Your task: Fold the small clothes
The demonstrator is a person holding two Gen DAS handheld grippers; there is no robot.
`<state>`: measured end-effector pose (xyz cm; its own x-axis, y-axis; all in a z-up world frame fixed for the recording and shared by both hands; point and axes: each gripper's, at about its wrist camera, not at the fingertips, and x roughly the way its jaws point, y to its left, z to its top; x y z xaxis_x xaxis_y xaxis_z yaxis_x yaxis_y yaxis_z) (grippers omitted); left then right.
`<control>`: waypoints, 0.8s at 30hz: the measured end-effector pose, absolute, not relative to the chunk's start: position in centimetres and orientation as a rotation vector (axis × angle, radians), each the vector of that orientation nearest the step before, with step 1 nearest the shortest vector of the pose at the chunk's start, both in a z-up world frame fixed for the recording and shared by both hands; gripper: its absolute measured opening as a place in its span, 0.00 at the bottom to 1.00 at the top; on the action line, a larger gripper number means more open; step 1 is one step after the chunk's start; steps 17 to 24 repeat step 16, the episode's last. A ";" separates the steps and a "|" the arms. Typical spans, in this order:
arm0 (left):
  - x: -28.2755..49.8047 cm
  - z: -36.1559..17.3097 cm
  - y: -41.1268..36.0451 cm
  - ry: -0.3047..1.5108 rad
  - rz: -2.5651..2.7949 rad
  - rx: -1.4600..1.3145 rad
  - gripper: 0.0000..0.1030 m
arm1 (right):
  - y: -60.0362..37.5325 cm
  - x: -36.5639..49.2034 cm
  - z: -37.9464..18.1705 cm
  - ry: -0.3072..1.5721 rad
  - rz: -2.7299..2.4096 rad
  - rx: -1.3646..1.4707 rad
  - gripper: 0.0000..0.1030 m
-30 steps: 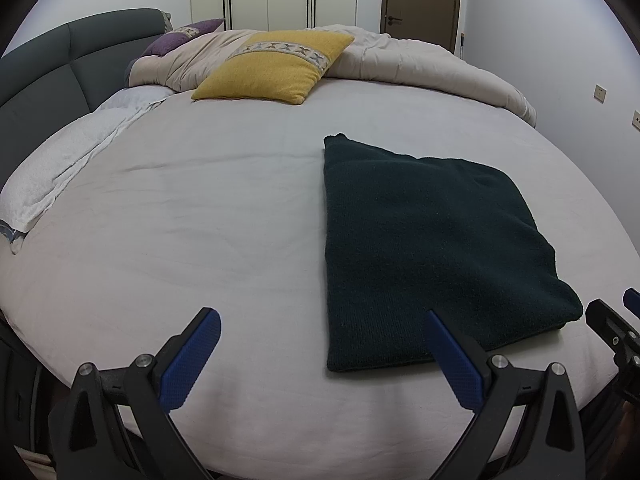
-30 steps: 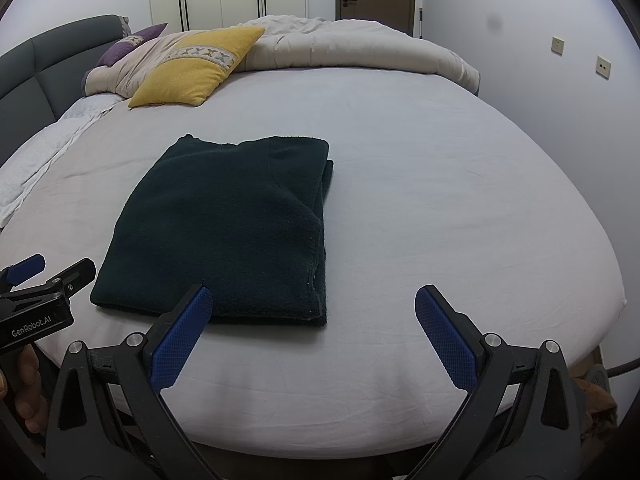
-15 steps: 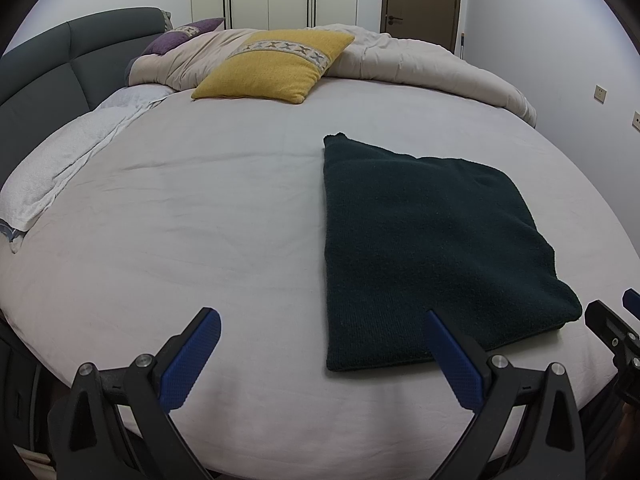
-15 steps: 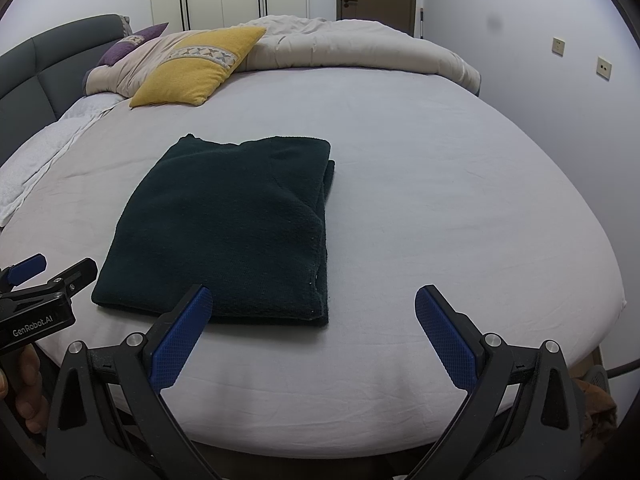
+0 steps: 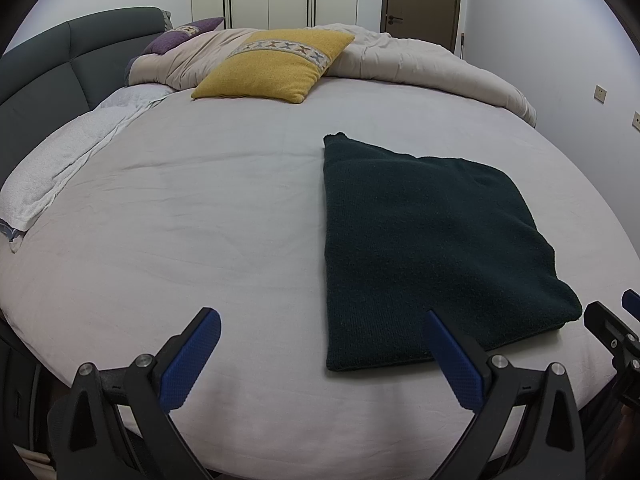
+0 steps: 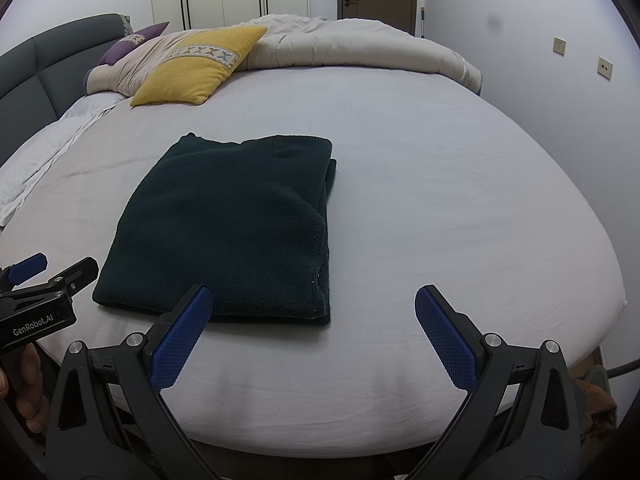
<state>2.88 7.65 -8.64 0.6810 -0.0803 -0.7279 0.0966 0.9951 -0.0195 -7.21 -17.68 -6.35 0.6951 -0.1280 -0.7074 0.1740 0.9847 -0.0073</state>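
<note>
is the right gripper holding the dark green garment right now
No, the right gripper is open and empty, its blue fingertips hanging above the near edge of the bed, while the dark green garment lies folded flat.

The right gripper (image 5: 624,320) is cut off at the lower right edge of the left view. The hand (image 6: 24,384) at the lower left of the right view is mostly out of frame. The headboard (image 5: 60,68) runs off the left edge.

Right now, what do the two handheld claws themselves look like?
Both match: the left claw and right claw have black angular frames with silver bolts, and two fingers faced with textured blue pads. The left unit's body carries white "GenRobot.AI" lettering. A bare hand grips it; no sleeve visible.
</note>
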 end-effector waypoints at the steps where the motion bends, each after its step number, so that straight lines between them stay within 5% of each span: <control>1: 2.8 -8.6 7.6 0.815 -0.097 0.021 1.00 | -17.7 -7.2 -6.4 0.785 -0.168 0.062 1.00; 24: 2.8 -8.9 7.6 0.813 -0.099 0.022 1.00 | -17.6 -7.3 -6.4 0.786 -0.168 0.063 1.00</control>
